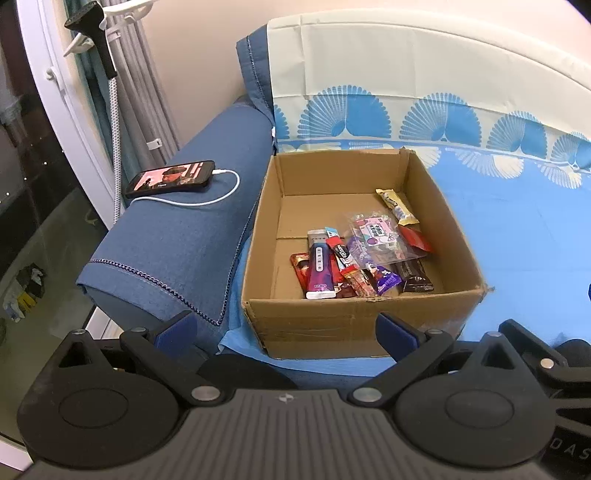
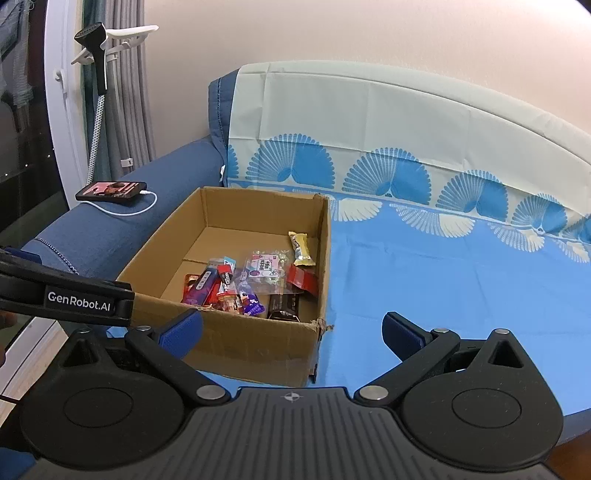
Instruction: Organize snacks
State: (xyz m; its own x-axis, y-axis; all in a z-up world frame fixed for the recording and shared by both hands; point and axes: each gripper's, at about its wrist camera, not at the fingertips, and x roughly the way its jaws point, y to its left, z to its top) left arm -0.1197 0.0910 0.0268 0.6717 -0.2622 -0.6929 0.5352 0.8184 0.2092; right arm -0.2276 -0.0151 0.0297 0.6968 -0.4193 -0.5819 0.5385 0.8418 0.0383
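An open cardboard box [image 1: 447,218] [image 2: 236,339] sits on a blue sofa cover. Several snack packets lie inside at its near right: a purple tube-shaped pack [image 1: 320,269] [image 2: 201,286], a clear bag of sweets [image 1: 376,236] [image 2: 264,269], a gold bar [image 1: 397,206] [image 2: 303,249], a dark brown bar [image 1: 415,277] [image 2: 282,306]. My left gripper [image 1: 286,330] hangs open in front of the box's near wall, holding nothing. My right gripper [image 2: 291,332] is open too, at the box's near right corner, empty. The left gripper's body [image 2: 66,295] shows at the left of the right wrist view.
A phone [image 1: 171,178] [image 2: 112,190] on a white charging cable [image 1: 207,199] lies on the blue sofa armrest [image 1: 177,251] left of the box. The sofa seat's blue patterned cover [image 2: 461,280] stretches to the right. A window frame, curtains and a steamer stand [image 1: 92,33] are at the far left.
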